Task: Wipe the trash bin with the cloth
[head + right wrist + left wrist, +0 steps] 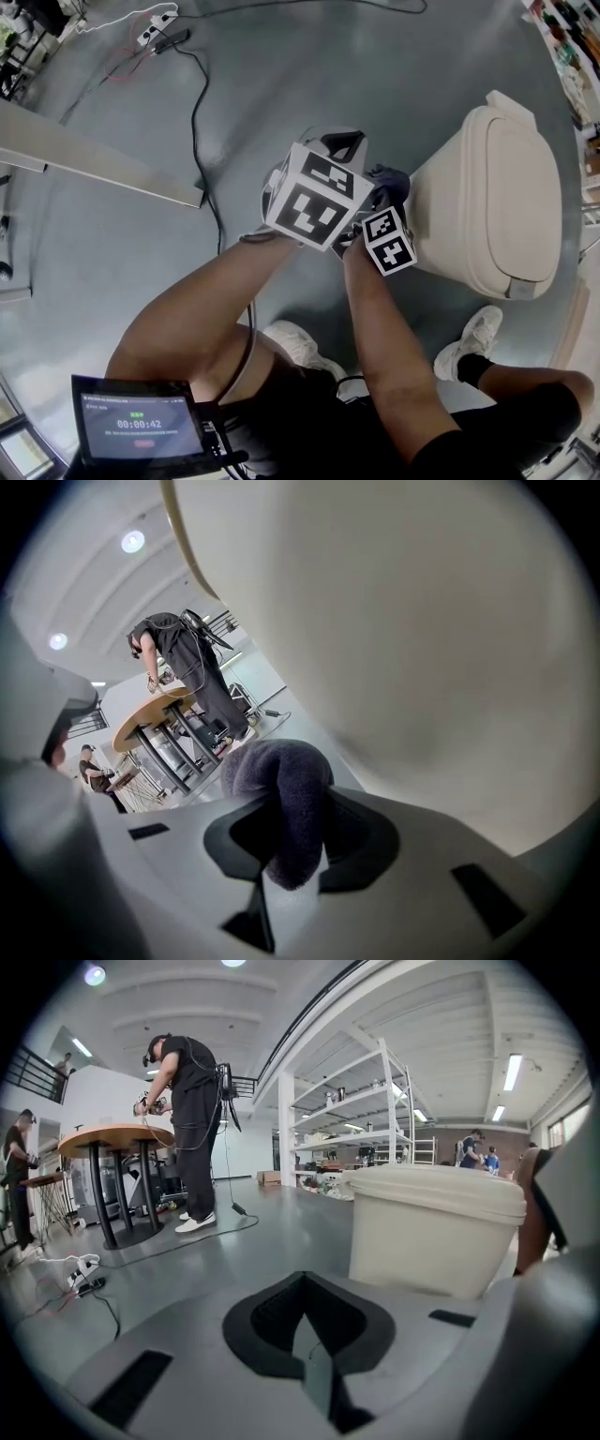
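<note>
A beige trash bin (497, 187) with its lid down stands on the grey floor at the right of the head view. My right gripper (382, 199) is shut on a dark grey cloth (281, 799), which bulges out of the jaws close against the bin's side wall (422, 649). The cloth (389, 180) shows as a dark lump at the bin's left side. My left gripper (330, 150) hovers just left of it, shut with nothing in it (309, 1335). It looks toward the bin (431, 1227) from a short way off.
Black cables (202, 112) and a power strip (155, 33) lie on the floor to the far left. A pale board edge (94, 155) runs along the left. My shoes (473, 342) stand beside the bin. A person works at a round table (112, 1138), with shelving (366, 1110) behind.
</note>
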`<state>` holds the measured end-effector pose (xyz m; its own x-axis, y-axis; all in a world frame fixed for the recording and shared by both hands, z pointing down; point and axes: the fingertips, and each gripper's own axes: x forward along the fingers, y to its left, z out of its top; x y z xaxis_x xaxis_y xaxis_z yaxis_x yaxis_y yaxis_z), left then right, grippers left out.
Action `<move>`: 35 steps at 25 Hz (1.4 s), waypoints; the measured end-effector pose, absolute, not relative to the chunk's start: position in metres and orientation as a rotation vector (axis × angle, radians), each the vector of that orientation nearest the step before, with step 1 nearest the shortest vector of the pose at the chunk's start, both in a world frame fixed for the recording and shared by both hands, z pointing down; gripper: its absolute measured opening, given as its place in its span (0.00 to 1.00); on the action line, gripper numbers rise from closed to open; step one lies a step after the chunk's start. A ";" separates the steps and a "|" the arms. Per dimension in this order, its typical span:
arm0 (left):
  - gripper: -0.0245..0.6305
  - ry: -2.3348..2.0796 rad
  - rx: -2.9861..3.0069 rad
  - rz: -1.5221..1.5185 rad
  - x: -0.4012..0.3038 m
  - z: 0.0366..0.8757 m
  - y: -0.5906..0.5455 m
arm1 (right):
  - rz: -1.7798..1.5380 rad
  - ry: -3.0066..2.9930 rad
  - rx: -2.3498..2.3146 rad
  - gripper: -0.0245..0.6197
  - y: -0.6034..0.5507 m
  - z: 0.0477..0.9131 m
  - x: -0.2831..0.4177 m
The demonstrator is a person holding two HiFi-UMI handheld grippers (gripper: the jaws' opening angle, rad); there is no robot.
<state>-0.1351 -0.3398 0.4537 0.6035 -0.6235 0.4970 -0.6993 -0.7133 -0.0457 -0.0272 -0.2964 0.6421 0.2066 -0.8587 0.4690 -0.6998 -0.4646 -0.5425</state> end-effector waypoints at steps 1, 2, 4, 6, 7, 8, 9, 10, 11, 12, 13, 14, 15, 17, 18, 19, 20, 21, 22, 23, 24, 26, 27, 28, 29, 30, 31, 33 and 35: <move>0.03 -1.108 2.675 0.744 -0.135 0.455 -0.340 | -1.114 1.483 -2.261 0.18 -0.296 0.644 -0.027; 0.03 -1.108 2.673 0.744 -0.135 0.455 -0.340 | -1.125 1.473 -2.257 0.18 -0.296 0.646 -0.027; 0.03 -1.114 2.669 0.738 -0.136 0.453 -0.340 | -1.140 1.455 -2.257 0.18 -0.295 0.647 -0.026; 0.03 -1.115 2.668 0.732 -0.136 0.452 -0.341 | -1.118 1.458 -2.264 0.18 -0.294 0.640 -0.025; 0.03 -1.112 2.670 0.731 -0.135 0.452 -0.341 | -1.083 1.476 -2.260 0.18 -0.296 0.630 -0.026; 0.03 -1.109 2.672 0.731 -0.134 0.451 -0.340 | -1.038 1.502 -2.245 0.18 -0.298 0.616 -0.029; 0.03 -1.106 2.676 0.732 -0.134 0.451 -0.340 | -0.991 1.524 -2.217 0.18 -0.302 0.600 -0.032; 0.03 -1.105 2.679 0.734 -0.134 0.451 -0.340 | -0.950 1.537 -2.181 0.18 -0.306 0.583 -0.035; 0.03 -1.106 2.682 0.733 -0.133 0.451 -0.340 | -0.917 1.539 -2.140 0.18 -0.310 0.566 -0.038; 0.03 -1.106 2.681 0.725 -0.134 0.449 -0.340 | -0.892 1.533 -2.099 0.18 -0.314 0.549 -0.039; 0.03 -1.107 2.675 0.707 -0.134 0.447 -0.341 | -0.872 1.522 -2.059 0.18 -0.318 0.533 -0.039; 0.03 -1.108 2.662 0.675 -0.136 0.443 -0.342 | -0.856 1.509 -2.023 0.18 -0.321 0.518 -0.039; 0.03 -1.112 2.642 0.635 -0.139 0.439 -0.343 | -0.835 1.496 -1.993 0.18 -0.323 0.503 -0.037; 0.03 -1.133 2.607 0.573 -0.147 0.429 -0.347 | -0.780 1.478 -1.956 0.18 -0.327 0.476 -0.033; 0.03 -1.148 2.596 0.560 -0.151 0.427 -0.349 | -0.757 1.468 -1.946 0.18 -0.328 0.466 -0.030; 0.03 -1.157 2.588 0.556 -0.154 0.427 -0.350 | -0.742 1.455 -1.941 0.18 -0.329 0.459 -0.026; 0.03 -1.159 2.584 0.558 -0.155 0.428 -0.350 | -0.733 1.441 -1.939 0.18 -0.329 0.455 -0.023; 0.03 -1.155 2.584 0.563 -0.154 0.429 -0.349 | -0.729 1.428 -1.938 0.18 -0.329 0.453 -0.020; 0.03 -1.149 2.590 0.570 -0.153 0.430 -0.348 | -0.729 1.414 -1.939 0.18 -0.328 0.452 -0.017; 0.03 -1.142 2.599 0.576 -0.151 0.431 -0.346 | -0.730 1.403 -1.942 0.18 -0.328 0.453 -0.015; 0.03 -1.137 2.607 0.582 -0.150 0.431 -0.345 | -0.733 1.393 -1.946 0.18 -0.327 0.455 -0.013; 0.03 -1.132 2.614 0.588 -0.148 0.432 -0.344 | -0.741 1.381 -1.955 0.18 -0.326 0.460 -0.010; 0.03 -1.132 2.615 0.589 -0.148 0.433 -0.344 | -0.750 1.375 -1.958 0.18 -0.325 0.463 -0.009; 0.03 -1.133 2.614 0.589 -0.148 0.433 -0.344 | -0.763 1.368 -1.959 0.18 -0.324 0.467 -0.009; 0.03 -1.133 2.613 0.587 -0.148 0.433 -0.344 | -0.778 1.362 -1.960 0.18 -0.324 0.471 -0.009; 0.03 -1.133 2.611 0.586 -0.148 0.433 -0.344 | -0.790 1.357 -1.963 0.18 -0.324 0.476 -0.008; 0.03 -1.132 2.610 0.586 -0.148 0.433 -0.344 | -0.799 1.353 -1.968 0.18 -0.324 0.479 -0.008; 0.03 -1.130 2.611 0.586 -0.147 0.433 -0.344 | -0.811 1.347 -1.979 0.18 -0.324 0.486 -0.005; 0.03 -1.127 2.614 0.588 -0.146 0.433 -0.344 | -0.830 1.336 -1.989 0.18 -0.322 0.495 -0.003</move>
